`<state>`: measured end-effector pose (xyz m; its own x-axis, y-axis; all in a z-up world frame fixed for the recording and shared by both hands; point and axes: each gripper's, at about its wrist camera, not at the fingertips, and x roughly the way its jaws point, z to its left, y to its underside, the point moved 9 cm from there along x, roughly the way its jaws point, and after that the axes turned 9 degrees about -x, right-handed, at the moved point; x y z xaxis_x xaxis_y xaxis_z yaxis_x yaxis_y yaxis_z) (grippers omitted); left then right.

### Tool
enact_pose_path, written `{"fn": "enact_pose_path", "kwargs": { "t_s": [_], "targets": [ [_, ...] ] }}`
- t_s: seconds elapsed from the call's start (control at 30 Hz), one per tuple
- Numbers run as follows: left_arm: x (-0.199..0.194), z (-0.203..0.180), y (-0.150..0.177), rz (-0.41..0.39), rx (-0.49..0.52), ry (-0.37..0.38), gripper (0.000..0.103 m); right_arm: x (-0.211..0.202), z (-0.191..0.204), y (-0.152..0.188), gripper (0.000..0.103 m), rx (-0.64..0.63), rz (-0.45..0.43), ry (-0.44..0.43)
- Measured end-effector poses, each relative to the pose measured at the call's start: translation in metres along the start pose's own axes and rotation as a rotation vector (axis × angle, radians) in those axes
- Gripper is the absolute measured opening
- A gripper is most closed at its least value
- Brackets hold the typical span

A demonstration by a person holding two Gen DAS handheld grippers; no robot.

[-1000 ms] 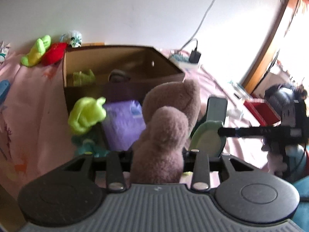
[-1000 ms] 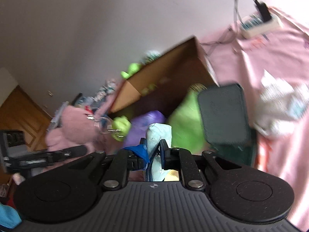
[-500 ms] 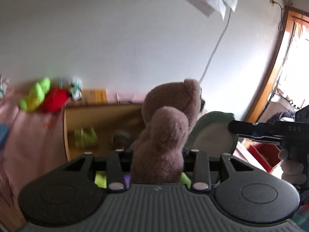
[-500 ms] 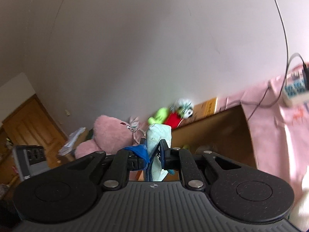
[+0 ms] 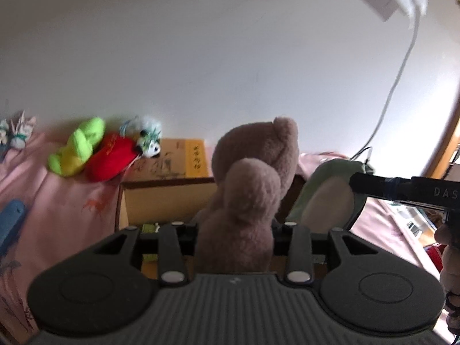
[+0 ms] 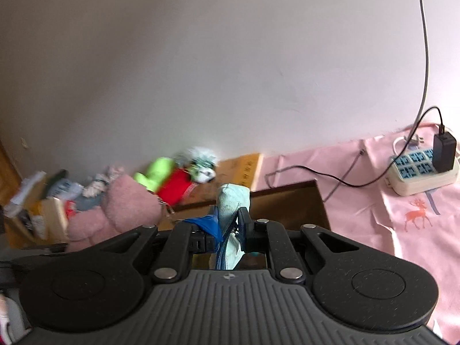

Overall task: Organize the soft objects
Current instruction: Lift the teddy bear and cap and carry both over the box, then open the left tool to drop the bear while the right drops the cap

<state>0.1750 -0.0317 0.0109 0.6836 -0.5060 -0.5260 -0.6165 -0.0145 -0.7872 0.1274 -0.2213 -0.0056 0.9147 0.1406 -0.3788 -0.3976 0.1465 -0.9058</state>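
My left gripper (image 5: 234, 230) is shut on a brown plush bear (image 5: 253, 184), held up in front of an open cardboard box (image 5: 161, 201). My right gripper (image 6: 230, 230) is shut on a pale green and blue soft toy (image 6: 233, 201), held above the same box (image 6: 290, 201). In the left wrist view the right gripper's arm (image 5: 402, 191) shows at the right with the green toy (image 5: 327, 201). A pink plush (image 6: 115, 212) shows left in the right wrist view.
A lime plush (image 5: 77, 146), a red plush (image 5: 110, 158) and a small panda toy (image 5: 148, 141) lie by the wall behind the box. A power strip (image 6: 419, 172) with a plugged charger sits on the pink cloth (image 6: 402, 230) at right. A cluttered box (image 6: 37, 207) stands at left.
Both grippers have risen and tilted up with their toys still held. The view moved from looking down into the box to facing the wall behind it.
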Motion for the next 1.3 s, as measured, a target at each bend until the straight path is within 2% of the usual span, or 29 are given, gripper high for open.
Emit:
{"fn": "enact_pose_path", "kwargs": {
  "t_s": [0.2,0.33,0.37,0.4,0.5,0.77,0.97,1.13,1.3],
  "targets": [
    [0.048,0.017,0.005,0.06,-0.04,-0.026,0.041,0.051,-0.014,0.016,0.002,-0.073,0.07,0.091],
    [0.078,0.025,0.014,0.108,-0.056,-0.066,0.042,0.069,-0.031,0.025,0.003,-0.03,0.117,0.137],
    [0.083,0.026,0.015,0.111,-0.058,-0.08,0.045,0.07,-0.034,0.026,0.004,0.005,0.12,0.132],
    [0.088,0.029,0.016,0.113,-0.063,-0.094,0.055,0.07,-0.036,0.026,0.004,0.031,0.124,0.122],
    [0.095,0.034,0.019,0.131,-0.066,-0.104,0.06,0.065,-0.033,0.027,0.004,0.081,0.132,0.081],
    [0.085,0.045,0.026,0.157,-0.14,-0.111,0.061,0.043,-0.006,0.017,0.006,0.126,0.084,0.03],
    [0.068,0.042,0.018,0.131,-0.077,-0.192,0.061,0.018,0.004,0.014,0.008,0.129,0.03,0.085],
    [0.053,0.035,0.015,0.128,-0.039,-0.236,0.064,0.004,0.006,0.02,0.008,0.176,0.038,0.084],
    [0.036,0.027,0.013,0.106,-0.007,-0.267,0.068,-0.012,0.013,0.025,0.009,0.133,0.019,0.12]
  ]
}}
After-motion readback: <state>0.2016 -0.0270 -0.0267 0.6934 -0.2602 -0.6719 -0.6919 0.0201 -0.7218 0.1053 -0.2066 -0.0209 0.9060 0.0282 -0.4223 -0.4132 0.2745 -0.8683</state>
